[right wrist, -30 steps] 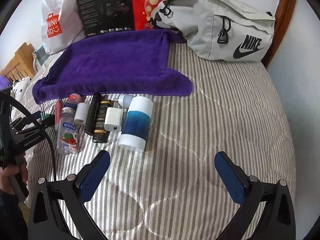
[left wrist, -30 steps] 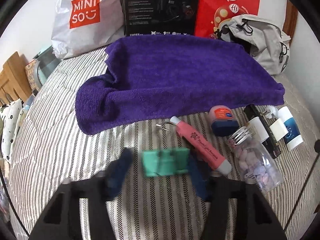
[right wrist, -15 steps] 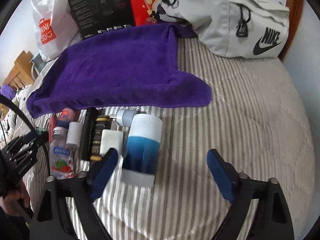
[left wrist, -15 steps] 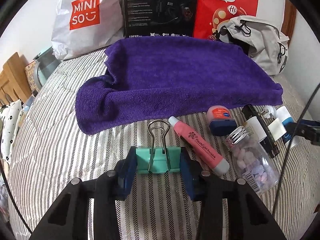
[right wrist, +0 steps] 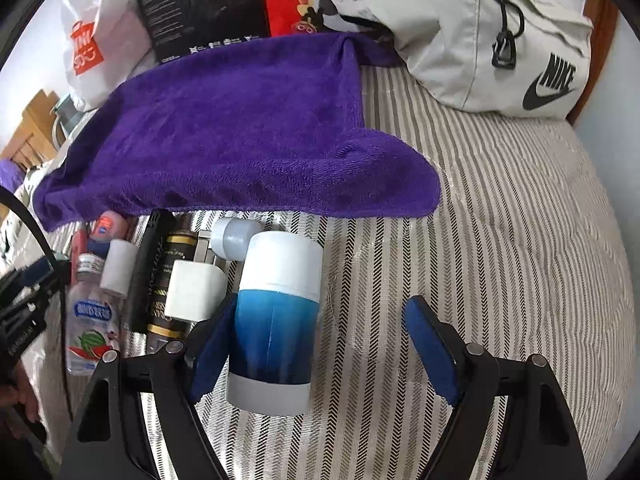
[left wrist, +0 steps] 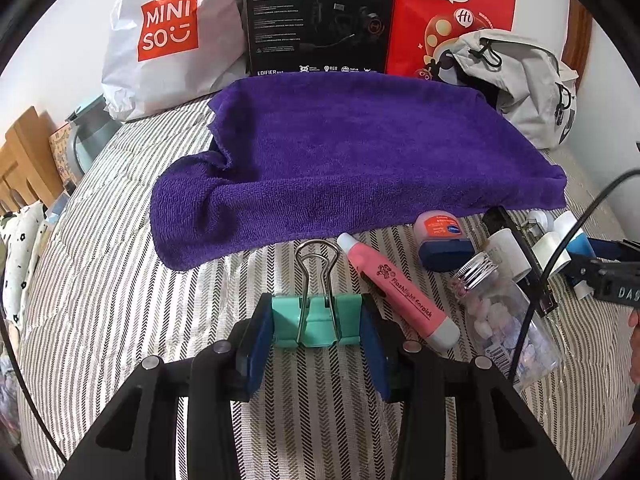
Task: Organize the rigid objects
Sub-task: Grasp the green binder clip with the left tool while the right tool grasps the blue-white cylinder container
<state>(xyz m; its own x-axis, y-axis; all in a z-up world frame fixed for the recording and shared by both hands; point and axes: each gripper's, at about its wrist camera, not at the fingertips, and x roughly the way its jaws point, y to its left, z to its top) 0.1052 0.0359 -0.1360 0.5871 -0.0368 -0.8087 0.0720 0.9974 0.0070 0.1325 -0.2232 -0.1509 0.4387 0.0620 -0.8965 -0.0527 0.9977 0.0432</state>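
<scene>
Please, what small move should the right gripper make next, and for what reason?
Probably close the right gripper on the blue and white bottle. The bottle lies between its open fingers, one pad already beside it, the other apart. The left gripper already holds the green binder clip.

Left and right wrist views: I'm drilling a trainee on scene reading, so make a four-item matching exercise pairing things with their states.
Things:
1. binder clip
2. blue and white cylinder
3. pink tube
4. purple towel

States:
A. spread flat behind the row of small items
B. clamped between the left gripper's pads
C. lying free beside the clip
D. between the open right gripper's fingers

Pairs: 1-B, 2-D, 3-C, 4-A
</scene>
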